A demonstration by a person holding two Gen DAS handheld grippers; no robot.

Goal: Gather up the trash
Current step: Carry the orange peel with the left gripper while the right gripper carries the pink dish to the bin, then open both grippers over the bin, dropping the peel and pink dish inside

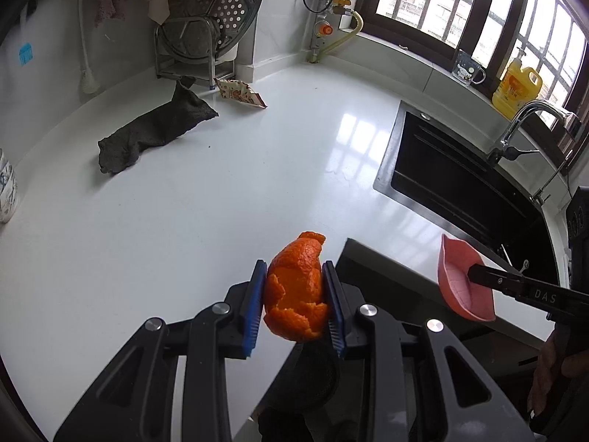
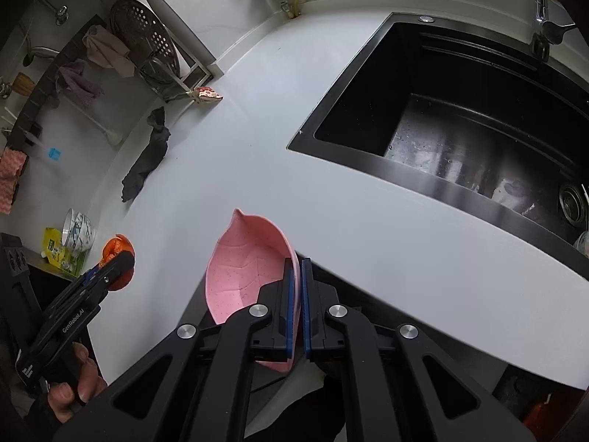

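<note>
My left gripper (image 1: 294, 276) is shut on an orange peel (image 1: 296, 291) and holds it above the front edge of the white counter (image 1: 221, 191). My right gripper (image 2: 297, 269) is shut on the rim of a pink leaf-shaped dish (image 2: 243, 272), held tilted past the counter's front edge. In the left wrist view the dish (image 1: 460, 280) hangs to the right of the peel. In the right wrist view the peel (image 2: 117, 248) shows at the left. A torn snack wrapper (image 1: 241, 92) lies at the back of the counter.
A dark cloth (image 1: 154, 130) lies on the counter's left. A black sink (image 1: 460, 176) with a faucet (image 1: 522, 125) is on the right. A dish rack (image 1: 206, 37) stands at the back. A bowl (image 2: 79, 230) and a yellow packet (image 2: 55, 248) sit at the left end.
</note>
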